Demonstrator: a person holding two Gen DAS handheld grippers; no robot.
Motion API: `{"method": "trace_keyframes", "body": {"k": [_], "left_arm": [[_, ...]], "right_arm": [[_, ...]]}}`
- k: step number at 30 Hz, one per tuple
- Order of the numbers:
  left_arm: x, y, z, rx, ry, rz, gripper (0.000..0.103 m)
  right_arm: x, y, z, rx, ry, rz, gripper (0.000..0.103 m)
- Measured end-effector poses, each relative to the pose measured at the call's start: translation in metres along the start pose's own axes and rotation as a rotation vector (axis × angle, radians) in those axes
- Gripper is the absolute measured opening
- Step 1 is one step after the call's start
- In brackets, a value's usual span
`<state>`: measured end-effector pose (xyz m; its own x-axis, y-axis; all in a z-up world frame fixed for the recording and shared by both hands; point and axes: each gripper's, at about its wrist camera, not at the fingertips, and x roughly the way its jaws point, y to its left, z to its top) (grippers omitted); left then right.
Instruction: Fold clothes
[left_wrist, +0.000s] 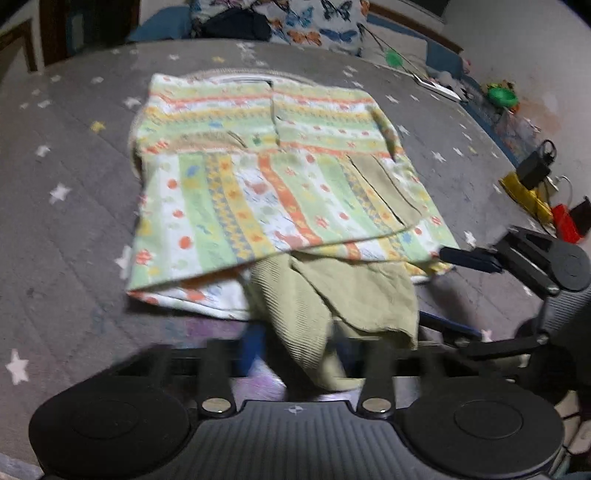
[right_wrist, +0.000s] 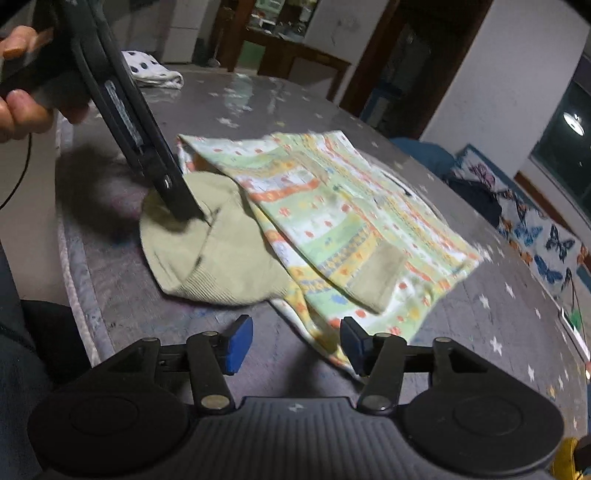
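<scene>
Patterned garment (left_wrist: 273, 184) lies mid-table (left_wrist: 66, 206), sleeves folded in, olive hood (right_wrist: 207, 254) at the near edge not yet tucked; left gripper (right_wrist: 186, 214) clenched on the hood, right gripper (right_wrist: 291, 343) released, empty, final folds left.

A patterned garment (left_wrist: 280, 177) in pale green, yellow, orange and white stripes is lying folded flat on the grey star-printed surface. Its plain olive ribbed part (left_wrist: 332, 295) is spilling out from under the near edge, crumpled and bunching toward the viewer.
</scene>
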<state>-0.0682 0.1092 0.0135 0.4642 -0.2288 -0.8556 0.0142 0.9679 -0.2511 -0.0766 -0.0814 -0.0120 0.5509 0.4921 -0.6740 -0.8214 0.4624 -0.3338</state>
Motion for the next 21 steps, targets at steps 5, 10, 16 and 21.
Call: {"method": "trace_keyframes", "body": {"k": [5, 10, 16, 21], "left_arm": [[-0.016, -0.003, 0.01, 0.022, -0.064, -0.032, 0.016], [-0.028, -0.002, 0.026, 0.041, -0.129, -0.065, 0.016], [-0.049, 0.0, 0.02, 0.146, -0.229, -0.055, 0.032], [-0.071, 0.003, 0.001, 0.254, -0.36, 0.033, 0.066]], "right_arm": [[0.008, 0.004, 0.004, -0.002, -0.061, 0.01, 0.054], [0.014, 0.0, 0.009, 0.053, -0.105, 0.035, 0.04], [0.009, -0.033, 0.023, 0.254, -0.183, 0.082, 0.011], [0.004, -0.076, 0.034, 0.423, -0.21, 0.115, 0.01]]}}
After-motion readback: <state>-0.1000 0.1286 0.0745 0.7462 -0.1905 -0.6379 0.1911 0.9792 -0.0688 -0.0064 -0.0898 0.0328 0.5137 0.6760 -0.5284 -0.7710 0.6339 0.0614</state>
